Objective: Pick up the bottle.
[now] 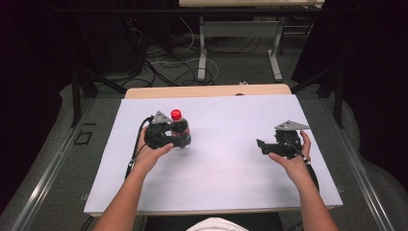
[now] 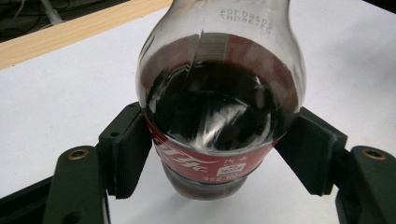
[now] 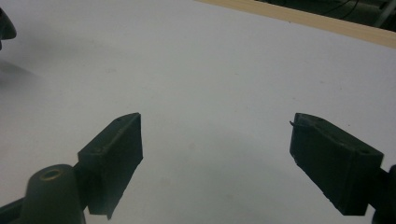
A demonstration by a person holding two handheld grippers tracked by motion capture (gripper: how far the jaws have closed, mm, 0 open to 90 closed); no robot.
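A flat white rectangular sheet point(image 1: 226, 173) covers the light wooden table point(image 1: 207, 91). Only a strip of wood shows beyond the sheet's far edge.

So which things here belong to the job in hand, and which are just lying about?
In the job:
- cola bottle with red cap, clamped in the left claw
- left claw, shut on the bottle's label
- white table top, where the work happens

Lying about or idle:
- right claw, open over bare table, holding nothing
- cables on the floor behind
- table legs beyond
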